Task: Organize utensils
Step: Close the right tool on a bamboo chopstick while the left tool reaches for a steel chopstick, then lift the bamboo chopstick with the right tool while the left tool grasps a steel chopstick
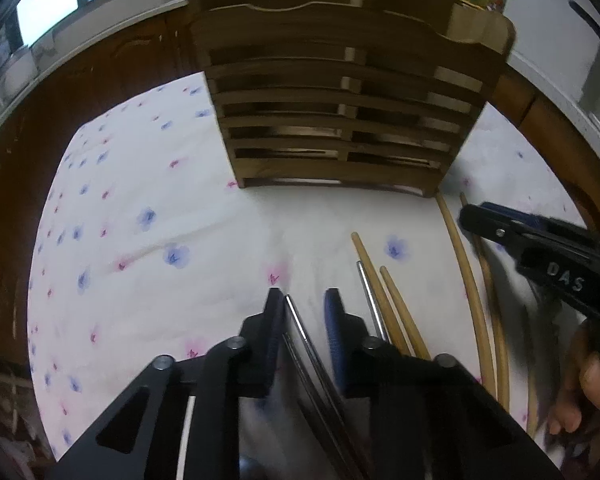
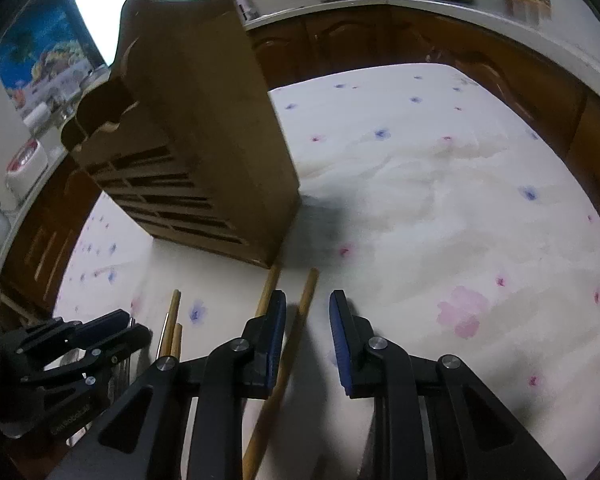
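Note:
A slatted wooden utensil holder (image 1: pixel 332 112) (image 2: pixel 204 140) stands on the floral tablecloth (image 1: pixel 140 200). In front of it lie metal and wooden chopsticks. My left gripper (image 1: pixel 305 296) straddles a metal chopstick (image 1: pixel 300 324) that lies against the left pad, with a gap to the right pad. A second metal chopstick (image 1: pixel 370 296) and two wooden ones (image 1: pixel 396 312) lie just right of it. My right gripper (image 2: pixel 308 300) straddles a long wooden chopstick (image 2: pixel 300 320), and the right pad is clear of it. Its mate (image 2: pixel 269 286) runs behind the left finger.
The other gripper shows at each view's edge: the right one (image 1: pixel 472 216) over the long chopsticks (image 1: pixel 466 276), the left one (image 2: pixel 136 328) low on the left. A hand (image 1: pixel 580 380) is at the lower right. Dark wooden cabinets (image 2: pixel 380 44) ring the table.

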`<state>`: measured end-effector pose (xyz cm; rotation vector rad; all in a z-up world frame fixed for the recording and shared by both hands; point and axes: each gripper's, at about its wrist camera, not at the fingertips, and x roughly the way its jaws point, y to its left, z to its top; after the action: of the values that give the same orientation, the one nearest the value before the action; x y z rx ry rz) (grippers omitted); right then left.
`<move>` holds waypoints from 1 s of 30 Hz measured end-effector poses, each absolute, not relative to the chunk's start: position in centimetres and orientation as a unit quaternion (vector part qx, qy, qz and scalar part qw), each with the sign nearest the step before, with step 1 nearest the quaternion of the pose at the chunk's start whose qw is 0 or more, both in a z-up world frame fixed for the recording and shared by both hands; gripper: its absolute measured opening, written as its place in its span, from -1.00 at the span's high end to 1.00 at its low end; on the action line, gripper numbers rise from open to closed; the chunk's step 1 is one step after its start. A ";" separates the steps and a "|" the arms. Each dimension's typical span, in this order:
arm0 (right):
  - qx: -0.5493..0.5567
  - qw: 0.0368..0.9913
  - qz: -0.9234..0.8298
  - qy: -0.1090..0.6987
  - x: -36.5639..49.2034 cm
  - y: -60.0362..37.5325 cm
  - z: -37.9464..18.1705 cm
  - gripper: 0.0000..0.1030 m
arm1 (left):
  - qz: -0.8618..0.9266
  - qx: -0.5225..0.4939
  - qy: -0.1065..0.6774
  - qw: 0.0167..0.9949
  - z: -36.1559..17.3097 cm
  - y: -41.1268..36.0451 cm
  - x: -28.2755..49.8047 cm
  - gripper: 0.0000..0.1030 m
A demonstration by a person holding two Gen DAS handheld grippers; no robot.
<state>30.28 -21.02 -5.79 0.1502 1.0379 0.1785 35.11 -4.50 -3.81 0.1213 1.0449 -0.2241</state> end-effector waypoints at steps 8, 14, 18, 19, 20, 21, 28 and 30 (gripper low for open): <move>0.050 0.867 0.104 0.485 30.3 -20.3 -6.1 0.88 | -0.116 0.030 0.492 0.862 -3.5 -4.2 34.5 0.92; 0.096 0.880 0.116 0.450 28.7 -21.8 -3.5 0.91 | -0.125 -0.008 0.465 0.876 -1.0 -2.4 32.7 1.00; 0.114 0.891 0.127 0.422 27.2 -22.2 -0.8 0.91 | -0.138 -0.019 0.438 0.888 1.4 -2.1 30.5 1.00; 0.116 0.893 0.131 0.415 26.9 -22.3 -0.1 0.91 | -0.141 -0.020 0.436 0.889 1.7 -2.0 30.1 1.00; 0.118 0.895 0.134 0.409 26.5 -22.3 0.4 0.91 | -0.143 -0.021 0.437 0.888 1.8 -1.9 30.0 1.00; 0.119 0.896 0.136 0.406 26.4 -22.2 0.9 0.91 | -0.144 -0.022 0.441 0.885 1.7 -1.8 29.9 1.00; 0.126 0.900 0.143 0.393 25.0 -22.0 1.9 0.91 | -0.147 -0.008 0.478 0.866 -0.2 -3.1 31.1 0.74; 0.129 0.899 0.142 0.394 24.6 -22.3 1.7 0.91 | -0.158 0.002 0.478 0.864 -0.4 -4.1 31.3 0.63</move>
<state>24.59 -22.26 1.74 0.2675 0.8147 0.2942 31.32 -4.13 -0.40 0.0049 1.0027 -0.3304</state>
